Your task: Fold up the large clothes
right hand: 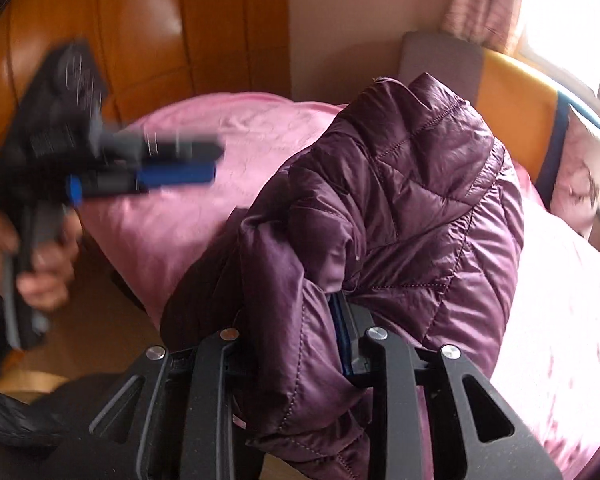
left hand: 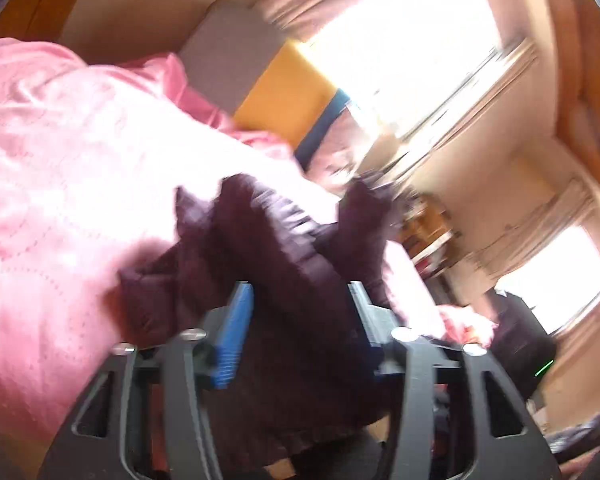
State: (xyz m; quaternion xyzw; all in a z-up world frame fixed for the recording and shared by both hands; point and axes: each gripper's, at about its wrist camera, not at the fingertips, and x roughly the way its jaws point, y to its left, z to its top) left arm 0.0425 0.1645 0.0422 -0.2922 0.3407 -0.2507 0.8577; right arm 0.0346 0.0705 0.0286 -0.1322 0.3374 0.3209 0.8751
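Observation:
A quilted dark purple jacket (right hand: 412, 200) hangs bunched over a bed with a pink cover (right hand: 204, 240). My right gripper (right hand: 300, 312) is shut on a fold of it; fabric drapes over the left finger and only the right finger's blue pad (right hand: 340, 320) shows. In the left wrist view the jacket (left hand: 284, 264) lies beyond my left gripper (left hand: 302, 300), whose fingers stand apart. The right wrist view shows that left gripper (right hand: 204, 160) blurred at the left, held by a hand (right hand: 40, 280), clear of the jacket with nothing between its fingers.
A grey and yellow headboard (right hand: 500, 80) and a pale pillow (right hand: 580, 172) stand at the bed's far side under a bright curtained window (right hand: 560, 8). A glossy wooden wardrobe (right hand: 140, 40) rises behind the bed's left. Cluttered shelves (left hand: 428, 236) stand by the wall.

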